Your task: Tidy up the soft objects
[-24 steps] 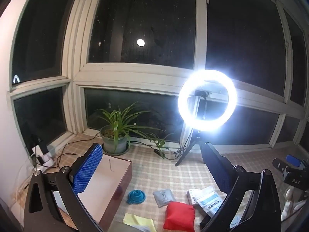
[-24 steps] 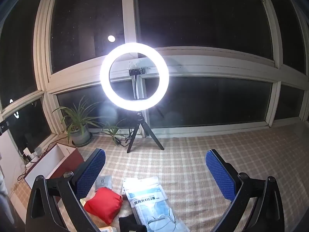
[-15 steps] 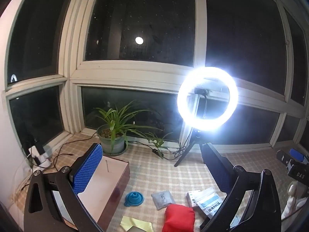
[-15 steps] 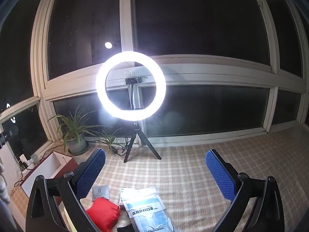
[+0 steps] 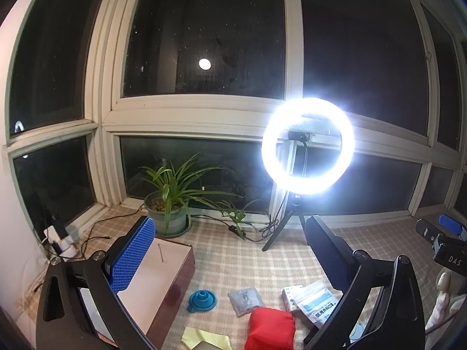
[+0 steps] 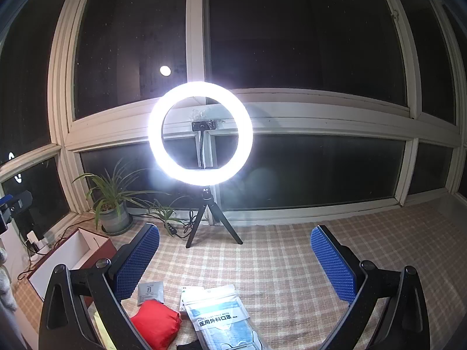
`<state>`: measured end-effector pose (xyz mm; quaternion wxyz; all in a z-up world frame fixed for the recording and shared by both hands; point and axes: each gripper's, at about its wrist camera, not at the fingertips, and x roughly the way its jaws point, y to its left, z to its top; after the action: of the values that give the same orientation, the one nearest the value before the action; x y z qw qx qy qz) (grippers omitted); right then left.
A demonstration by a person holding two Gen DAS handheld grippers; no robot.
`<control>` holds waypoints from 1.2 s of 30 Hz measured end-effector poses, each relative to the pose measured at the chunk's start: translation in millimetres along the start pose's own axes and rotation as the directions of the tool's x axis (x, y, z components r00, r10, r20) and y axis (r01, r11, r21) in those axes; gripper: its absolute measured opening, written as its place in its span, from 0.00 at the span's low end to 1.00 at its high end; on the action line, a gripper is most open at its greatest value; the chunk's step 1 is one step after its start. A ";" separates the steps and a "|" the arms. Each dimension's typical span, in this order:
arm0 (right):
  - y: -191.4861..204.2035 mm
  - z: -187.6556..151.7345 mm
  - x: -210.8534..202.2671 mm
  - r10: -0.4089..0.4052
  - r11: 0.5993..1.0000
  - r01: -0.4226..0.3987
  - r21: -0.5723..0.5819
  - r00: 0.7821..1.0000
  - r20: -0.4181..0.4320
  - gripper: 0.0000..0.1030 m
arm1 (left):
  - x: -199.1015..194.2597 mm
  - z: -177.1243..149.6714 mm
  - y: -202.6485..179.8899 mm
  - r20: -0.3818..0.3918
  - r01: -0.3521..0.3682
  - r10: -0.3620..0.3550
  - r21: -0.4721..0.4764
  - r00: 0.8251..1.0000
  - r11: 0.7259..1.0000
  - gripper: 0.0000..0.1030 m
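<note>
- My left gripper (image 5: 230, 250) hangs above the checked cloth (image 5: 242, 259) with its jaws spread wide and nothing between the blue pads.
- My right gripper (image 6: 235, 259) is the same: jaws fully apart, empty, held over the cloth and tipped slightly down toward the window.
- The soft things lie in a loose cluster on the cloth close in front of me. The red pouch (image 6: 156, 325) sits low in the right wrist view, just right of my left-hand finger there; in the left wrist view it lies at the bottom edge, between the two fingers.
- A pack of surgical masks (image 6: 217, 312) lies just right of the red pouch, with a small white box (image 5: 292, 293) tucked against its far left corner.
- A small grey sachet (image 5: 245, 297) lies just beyond the pouch, and a blue funnel (image 5: 202, 300) lies left of the sachet.
- A yellow cloth (image 5: 204, 339) shows at the bottom edge, near the pouch.
- An open brown box (image 5: 163, 280) with a pale inside stands at the left, partly behind my left finger.
- Farther back stand a potted plant (image 5: 169, 201) and a lit ring light (image 5: 308, 145) on a tripod, both before the dark window.
</note>
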<state>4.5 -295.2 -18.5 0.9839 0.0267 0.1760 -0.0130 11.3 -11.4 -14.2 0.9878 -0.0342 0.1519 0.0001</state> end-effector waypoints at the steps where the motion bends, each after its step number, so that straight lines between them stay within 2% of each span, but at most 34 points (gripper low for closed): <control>1: 0.6 -0.3 0.2 0.000 1.000 0.000 -0.001 1.000 0.000 1.00 | -0.3 0.3 -0.2 0.002 -0.001 0.001 0.000 1.000 1.000 0.99; 17: 0.8 0.1 1.4 0.002 1.000 -0.002 -0.007 1.000 -0.005 1.00 | -5.1 4.0 -6.1 0.033 -0.010 0.010 0.024 0.999 1.000 0.99; 36: 2.4 -2.8 2.4 0.011 1.000 -0.011 -0.013 1.000 -0.018 1.00 | -4.1 6.8 -8.9 0.035 -0.007 0.006 0.028 0.999 1.000 0.99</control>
<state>5.9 -292.7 -21.8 0.9825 0.0214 0.1850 -0.0064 9.5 -19.8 -6.0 0.9907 -0.0199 0.1348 0.0018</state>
